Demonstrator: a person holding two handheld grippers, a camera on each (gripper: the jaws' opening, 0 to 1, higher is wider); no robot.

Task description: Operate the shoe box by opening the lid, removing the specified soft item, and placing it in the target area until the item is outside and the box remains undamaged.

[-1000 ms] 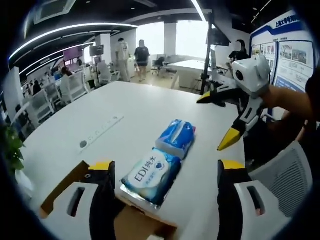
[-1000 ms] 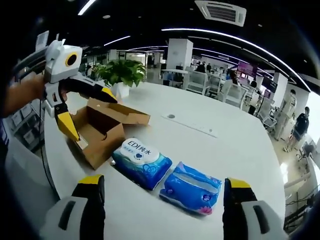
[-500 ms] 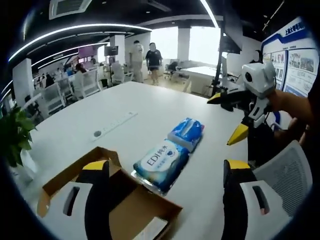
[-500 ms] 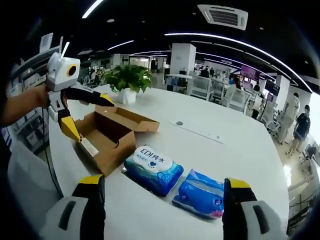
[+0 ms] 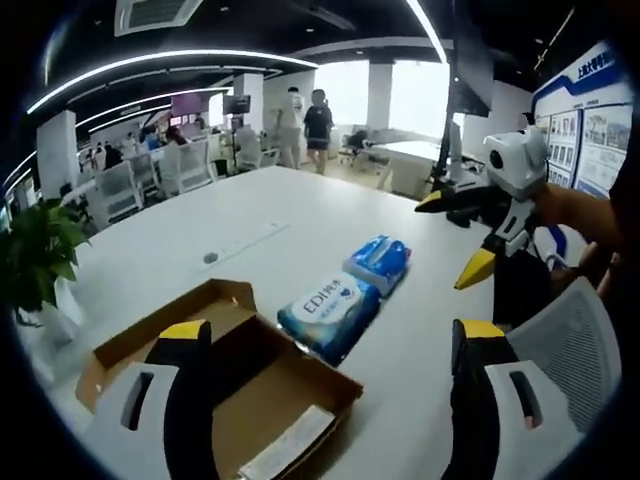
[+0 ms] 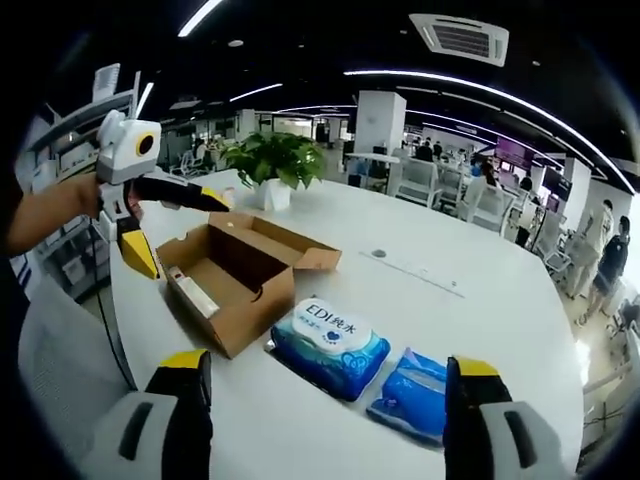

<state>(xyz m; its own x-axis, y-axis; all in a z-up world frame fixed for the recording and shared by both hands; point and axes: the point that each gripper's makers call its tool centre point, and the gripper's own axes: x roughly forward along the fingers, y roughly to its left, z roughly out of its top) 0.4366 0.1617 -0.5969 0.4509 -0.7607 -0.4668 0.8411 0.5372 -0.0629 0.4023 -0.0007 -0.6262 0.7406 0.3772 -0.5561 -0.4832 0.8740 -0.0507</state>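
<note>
An open brown cardboard shoe box [image 5: 240, 390] lies on the white table, its lid flap folded back and a white strip of paper inside. Beside it lies a white-and-blue wipes pack [image 5: 330, 312] marked EDI, then a darker blue soft pack [image 5: 380, 262]. My left gripper [image 5: 330, 335] is open above the box's near side. My right gripper [image 5: 452, 240] hovers open past the packs. In the right gripper view, the box [image 6: 240, 280], the wipes pack [image 6: 330, 340] and the blue pack [image 6: 415, 395] sit ahead of my open right gripper [image 6: 328, 365]. The left gripper [image 6: 178, 233] hangs open beside the box.
A potted plant [image 6: 275, 160] stands on the table behind the box. A flush socket strip [image 6: 420, 275] runs across the table's middle. A white mesh chair [image 5: 570, 340] is by the table edge. Desks, chairs and standing people fill the office behind.
Both cameras have pulled back, so more of the box shows in the left gripper view. Box and packs lie where they were. Both grippers stay open.
</note>
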